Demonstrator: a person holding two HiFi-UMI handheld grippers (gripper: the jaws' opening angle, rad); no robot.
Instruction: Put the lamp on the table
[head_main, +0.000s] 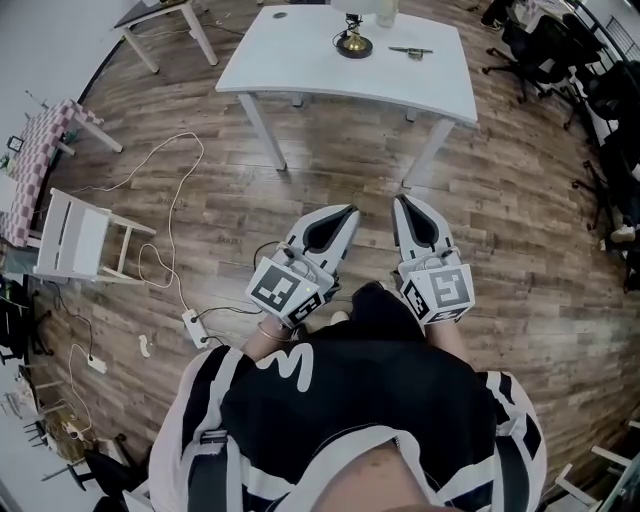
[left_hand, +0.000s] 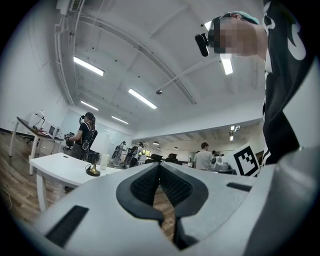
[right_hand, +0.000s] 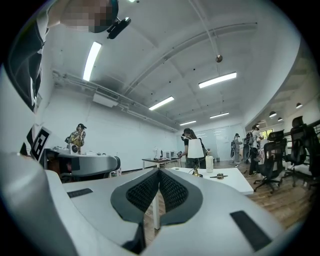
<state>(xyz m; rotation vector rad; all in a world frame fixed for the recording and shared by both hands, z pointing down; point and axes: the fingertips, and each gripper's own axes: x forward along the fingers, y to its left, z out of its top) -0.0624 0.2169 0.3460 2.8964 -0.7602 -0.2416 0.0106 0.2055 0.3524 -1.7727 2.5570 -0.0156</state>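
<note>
Shows small brass-footed lamp (head_main: 353, 42) upright on white rectangular counter (head_main: 300, 62), seemingly already placed. Holds left tongs (head_main: 350, 210) and right tongs (head_main: 401, 199) pressed together, empty, low by waist, likely idle.

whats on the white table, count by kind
lamp: 1
bottle: 1
small tool: 1
total: 3
</note>
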